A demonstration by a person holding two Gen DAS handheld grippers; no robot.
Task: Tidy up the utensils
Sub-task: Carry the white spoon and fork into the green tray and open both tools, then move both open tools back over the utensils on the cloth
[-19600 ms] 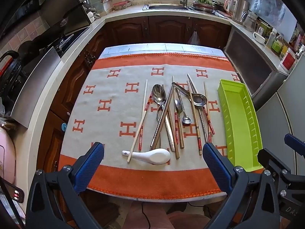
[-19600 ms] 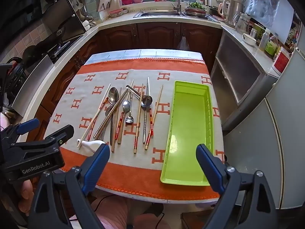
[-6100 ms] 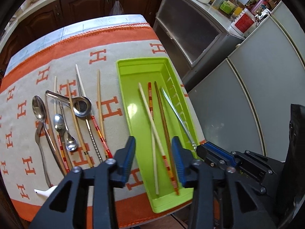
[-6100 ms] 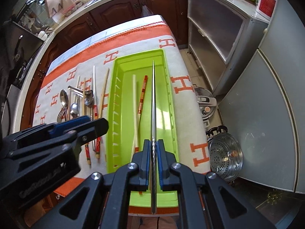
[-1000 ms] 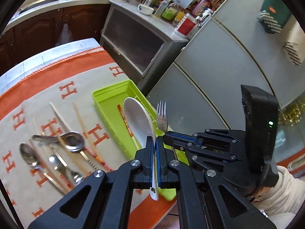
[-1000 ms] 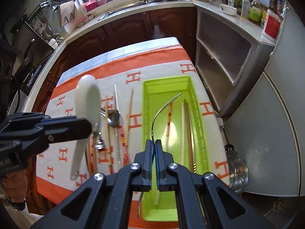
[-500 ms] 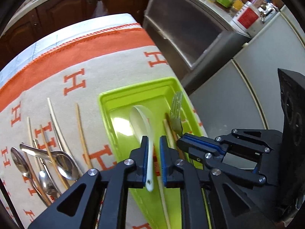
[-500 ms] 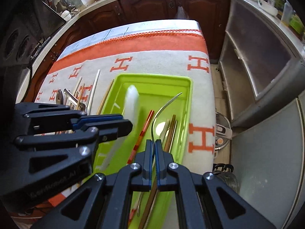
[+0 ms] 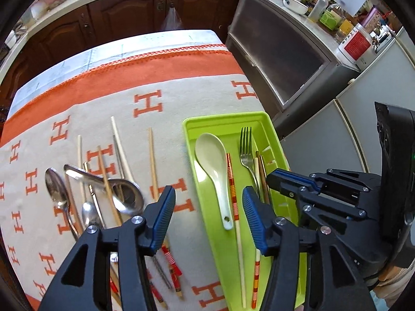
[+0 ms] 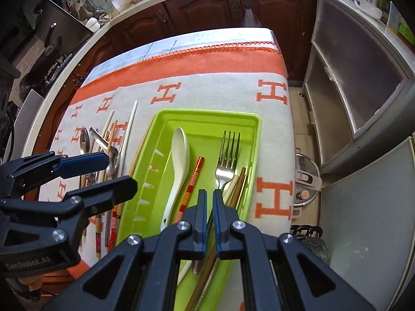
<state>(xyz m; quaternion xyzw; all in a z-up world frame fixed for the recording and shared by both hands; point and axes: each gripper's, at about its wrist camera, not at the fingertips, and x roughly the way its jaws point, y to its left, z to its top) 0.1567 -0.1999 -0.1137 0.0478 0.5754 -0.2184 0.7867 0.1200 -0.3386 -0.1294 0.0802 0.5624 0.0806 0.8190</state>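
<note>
While both grippers are held above the green tray [image 9: 277, 140], the utensils already sorted are seen lying inside it. The white ceramic spoon [image 9: 211, 165] lies flat along the tray's left side, bowl toward the tray's far end, touched by neither gripper. Just right of the spoon, a red-striped chopstick [image 9: 233, 197] lies lengthwise. Further right in the tray, the metal fork [image 10: 228, 155] lies with its tines toward the far end, beside a pale chopstick and a brown one against the tray's right wall.

The left gripper [image 9: 208, 215] is seen with its fingers [image 9: 162, 215] spread and opening; the spoon handle and striped chopstick appear between them in the view but are not pressed by the pads. The right gripper [image 10: 210, 223] is seen with its fingers [image 10: 201, 220] standing almost together, a narrow gap between the pads, opening slightly. Over the near end of the tray it is placed above the fork handle; whether the pads touch the handle cannot be told.

Left of the tray, on the orange-and-cream cloth [image 9: 168, 77] covering the worktop, the unsorted utensils are found: a metal ladle [image 9: 124, 194], two metal spoons [image 9: 55, 186] and several chopsticks [image 9: 151, 158].
</note>
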